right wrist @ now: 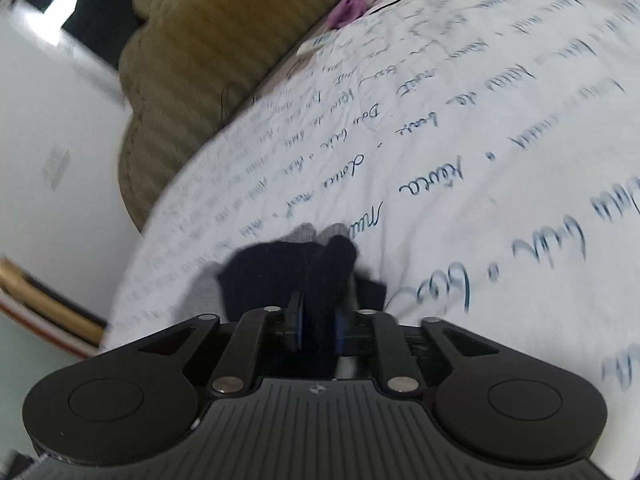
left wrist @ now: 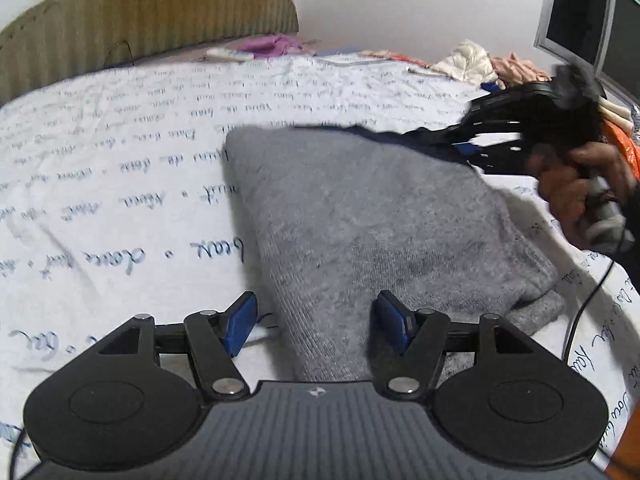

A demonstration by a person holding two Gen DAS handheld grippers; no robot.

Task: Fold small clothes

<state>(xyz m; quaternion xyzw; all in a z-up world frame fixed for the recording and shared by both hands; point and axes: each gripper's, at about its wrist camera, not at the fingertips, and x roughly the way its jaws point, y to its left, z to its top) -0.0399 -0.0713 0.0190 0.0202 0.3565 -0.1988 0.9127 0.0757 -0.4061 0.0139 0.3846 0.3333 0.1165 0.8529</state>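
Observation:
A grey knit garment (left wrist: 360,220) lies folded on the white script-printed bedsheet (left wrist: 100,168), with a dark navy edge (left wrist: 432,140) at its far side. My left gripper (left wrist: 316,322) stands open just above the garment's near end, blue pads apart and pressing on nothing. My right gripper (left wrist: 476,142), blurred and held by a hand (left wrist: 568,196), is at the navy edge on the far right. In the right wrist view my right gripper (right wrist: 320,324) is shut on a bunch of the navy fabric (right wrist: 280,272), with grey knit (right wrist: 306,232) showing behind it.
An olive ribbed headboard (left wrist: 140,12) runs along the far side of the bed. Loose clothes (left wrist: 480,64) are piled at the back right by a dark window (left wrist: 580,12). A purple cloth (left wrist: 272,44) lies near the headboard. A black cable (left wrist: 584,308) trails at the right.

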